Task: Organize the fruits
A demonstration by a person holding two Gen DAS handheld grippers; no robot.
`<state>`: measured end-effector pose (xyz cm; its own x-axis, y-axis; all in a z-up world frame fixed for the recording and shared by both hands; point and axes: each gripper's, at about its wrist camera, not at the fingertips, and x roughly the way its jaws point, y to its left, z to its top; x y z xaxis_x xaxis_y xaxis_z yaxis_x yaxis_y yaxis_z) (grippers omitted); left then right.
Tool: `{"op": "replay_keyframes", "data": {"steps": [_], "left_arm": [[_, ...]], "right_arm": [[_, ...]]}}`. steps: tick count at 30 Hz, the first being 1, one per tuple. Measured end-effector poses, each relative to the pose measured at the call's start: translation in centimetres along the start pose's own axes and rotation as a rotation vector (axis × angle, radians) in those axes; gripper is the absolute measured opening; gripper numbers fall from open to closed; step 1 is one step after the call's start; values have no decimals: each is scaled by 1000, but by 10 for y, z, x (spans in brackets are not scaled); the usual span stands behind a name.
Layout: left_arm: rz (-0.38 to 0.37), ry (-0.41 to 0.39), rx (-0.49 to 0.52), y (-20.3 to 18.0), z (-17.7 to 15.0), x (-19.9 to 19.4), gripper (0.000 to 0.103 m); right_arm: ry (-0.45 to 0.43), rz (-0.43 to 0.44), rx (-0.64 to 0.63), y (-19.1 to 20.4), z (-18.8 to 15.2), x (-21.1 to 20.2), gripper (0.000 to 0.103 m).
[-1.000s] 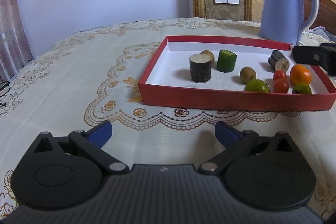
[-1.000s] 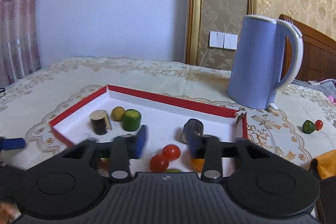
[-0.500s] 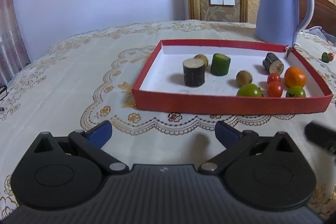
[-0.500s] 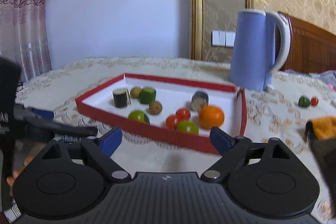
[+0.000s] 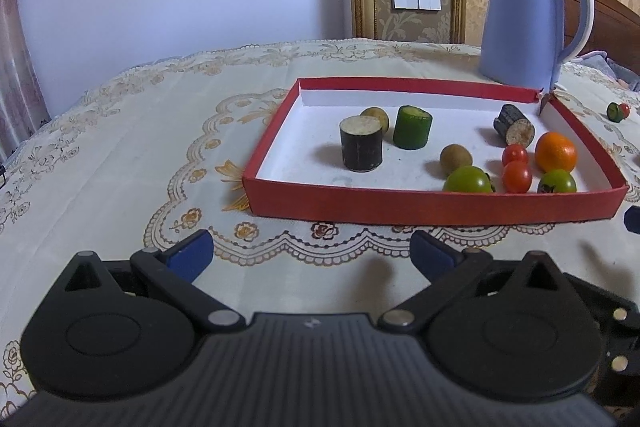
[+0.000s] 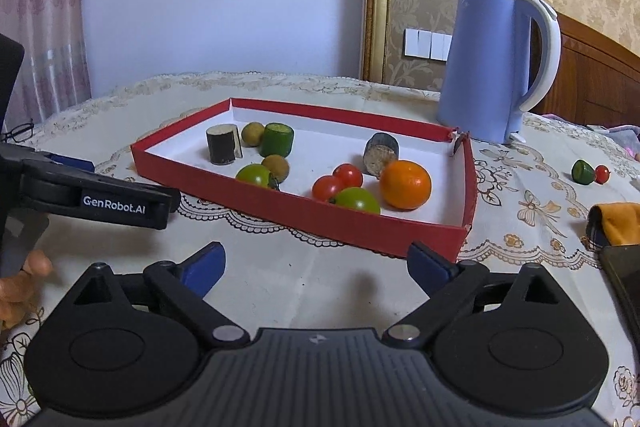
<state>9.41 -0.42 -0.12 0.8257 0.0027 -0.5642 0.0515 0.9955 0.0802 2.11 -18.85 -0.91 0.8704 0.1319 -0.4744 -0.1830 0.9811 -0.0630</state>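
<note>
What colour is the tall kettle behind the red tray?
Pale lavender-blue kettle with a white handle, clearest in the right wrist view.

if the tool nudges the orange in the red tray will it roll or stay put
The orange looks round and smooth, so a nudge would probably roll it. It should not go far: the tray has a raised wall, and a green tomato sits close beside it. Its skin looks firm, so a gentle squeeze likely won't hurt it.

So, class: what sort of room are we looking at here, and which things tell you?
Probably a home bedroom or living area: a table with a cream embroidered tablecloth, a blue plastic electric kettle, and a dark wooden headboard against gold patterned wallpaper.
</note>
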Motion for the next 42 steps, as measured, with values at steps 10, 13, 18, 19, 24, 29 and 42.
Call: {"op": "replay_keyframes", "data": {"steps": [10,13,18,19,24,29,42], "left_arm": [[-2,11,10,-1,-1,4,103],[-2,12,14,-2,-2,5,103],[-9,17,17,-2,-2,6,103],[-8,16,18,-2,-2,5,103],[-17,16,19,-2,-2,6,103],[-26,23,19,-3,-2,7,103],[-36,27,36,-6,-3,7,103]], "right_arm": [[51,27,-60,5,1,10,98],[63,32,-73,7,1,12,98],[74,28,-84,8,2,15,98],[75,26,-87,8,2,15,98],[80,19,-90,8,2,16,98],[88,8,-90,8,2,18,98],[114,-24,-62,3,3,23,103]]}}
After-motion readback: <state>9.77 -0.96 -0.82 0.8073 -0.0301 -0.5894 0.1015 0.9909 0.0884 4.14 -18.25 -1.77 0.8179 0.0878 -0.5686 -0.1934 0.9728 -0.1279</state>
